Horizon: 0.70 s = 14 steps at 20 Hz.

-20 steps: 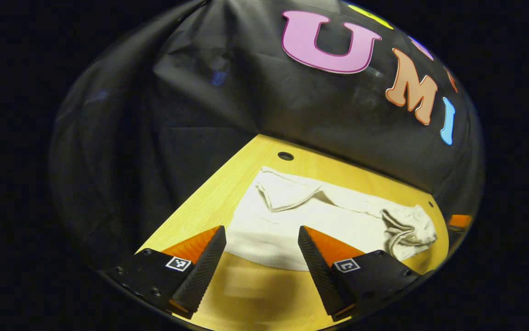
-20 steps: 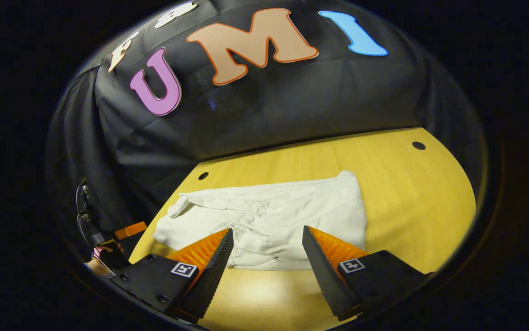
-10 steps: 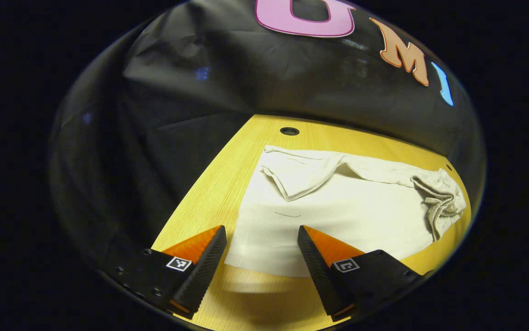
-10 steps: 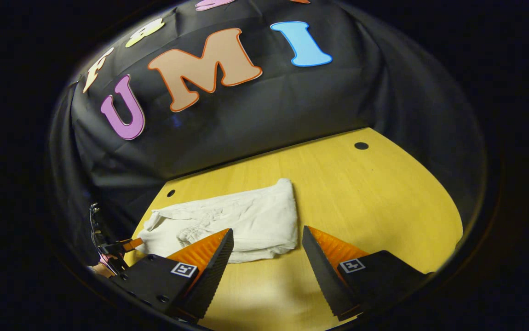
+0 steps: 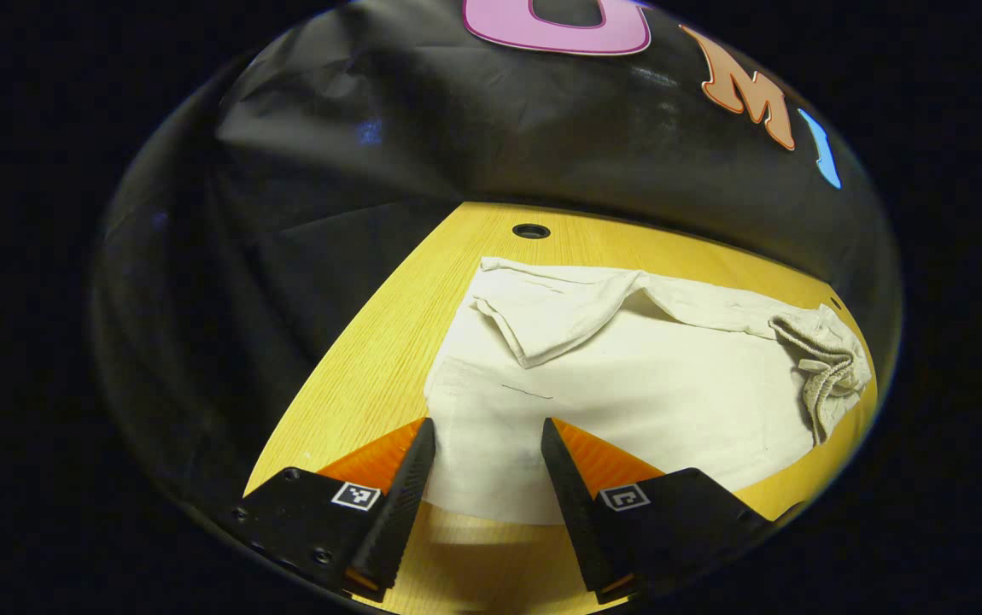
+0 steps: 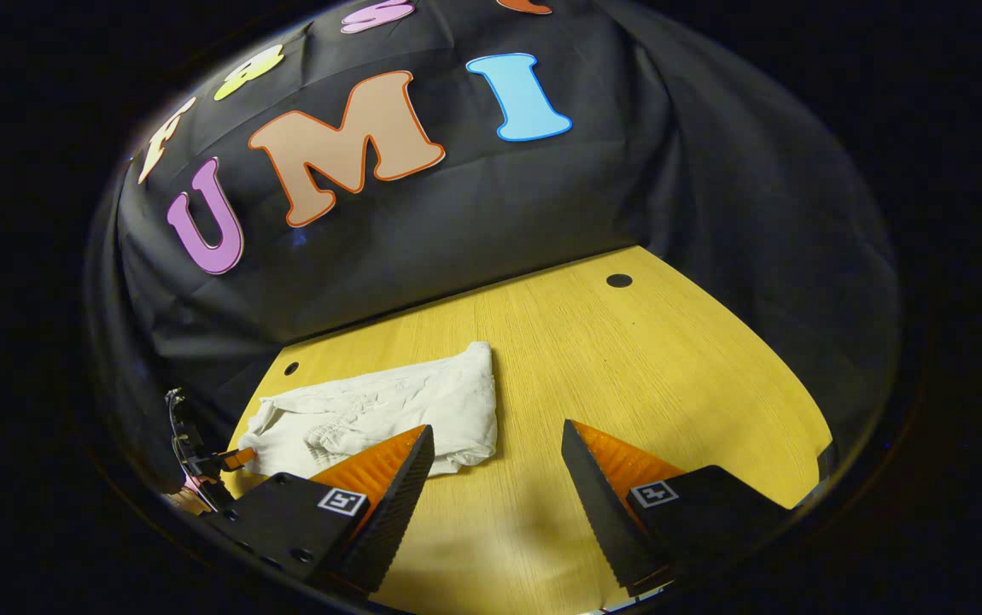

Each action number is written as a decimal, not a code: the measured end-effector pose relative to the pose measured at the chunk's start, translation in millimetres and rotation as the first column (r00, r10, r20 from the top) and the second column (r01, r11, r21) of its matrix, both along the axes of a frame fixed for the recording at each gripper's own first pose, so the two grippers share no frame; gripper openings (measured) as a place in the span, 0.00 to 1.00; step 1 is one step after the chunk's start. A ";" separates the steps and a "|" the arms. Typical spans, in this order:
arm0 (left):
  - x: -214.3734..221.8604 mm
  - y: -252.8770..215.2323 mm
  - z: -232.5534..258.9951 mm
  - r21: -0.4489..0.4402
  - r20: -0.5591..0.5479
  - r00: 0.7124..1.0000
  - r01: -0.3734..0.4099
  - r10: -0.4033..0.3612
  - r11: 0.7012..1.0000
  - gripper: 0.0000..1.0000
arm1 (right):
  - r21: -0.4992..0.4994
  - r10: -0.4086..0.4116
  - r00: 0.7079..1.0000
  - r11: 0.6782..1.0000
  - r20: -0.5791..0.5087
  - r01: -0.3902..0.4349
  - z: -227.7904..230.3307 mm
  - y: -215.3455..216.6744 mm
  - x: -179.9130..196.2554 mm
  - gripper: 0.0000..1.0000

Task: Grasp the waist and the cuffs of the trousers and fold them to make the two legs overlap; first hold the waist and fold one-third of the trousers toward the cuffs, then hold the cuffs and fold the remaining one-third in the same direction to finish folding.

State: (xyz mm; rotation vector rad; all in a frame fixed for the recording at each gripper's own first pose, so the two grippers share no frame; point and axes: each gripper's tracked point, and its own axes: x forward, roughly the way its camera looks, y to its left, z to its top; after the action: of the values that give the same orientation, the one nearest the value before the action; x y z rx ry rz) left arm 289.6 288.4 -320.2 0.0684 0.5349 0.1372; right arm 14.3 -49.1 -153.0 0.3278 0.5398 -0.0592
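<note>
Cream trousers (image 5: 645,384) lie flat on the yellow table (image 5: 380,359), with the gathered waist (image 5: 828,367) at the right and a turned-over flap (image 5: 546,320) near the far corner. My left gripper (image 5: 487,424) is open and low over the trousers' near left end, the cloth's edge showing between its fingers. In the right gripper view the trousers (image 6: 388,410) lie to the left. My right gripper (image 6: 498,427) is open over bare table (image 6: 628,367), its left finger in front of the cloth's near edge. The left gripper (image 6: 222,461) shows at the far left.
The black cloth wall (image 6: 457,213) closes the back and sides of the table. Small round holes (image 5: 530,231) (image 6: 619,280) sit near the table's far corners. Bare wood spreads to the right of the trousers in the right gripper view.
My left gripper moved in over the trousers' near left end and its fingers narrowed a little. My right gripper swung right, away from the trousers, which now lie to its left.
</note>
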 end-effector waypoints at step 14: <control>6.7 -37.5 23.7 -0.057 0.040 0.999 0.003 -0.001 0.998 0.00 | 0.007 0.059 0.998 0.998 -0.018 -0.059 -3.9 0.1 3.4 0.96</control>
State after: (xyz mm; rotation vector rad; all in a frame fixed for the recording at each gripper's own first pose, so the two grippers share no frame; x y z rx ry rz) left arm 296.2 250.8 -296.5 0.0102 0.4987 0.1212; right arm 17.7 -49.0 -156.9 0.3175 0.5676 -0.0030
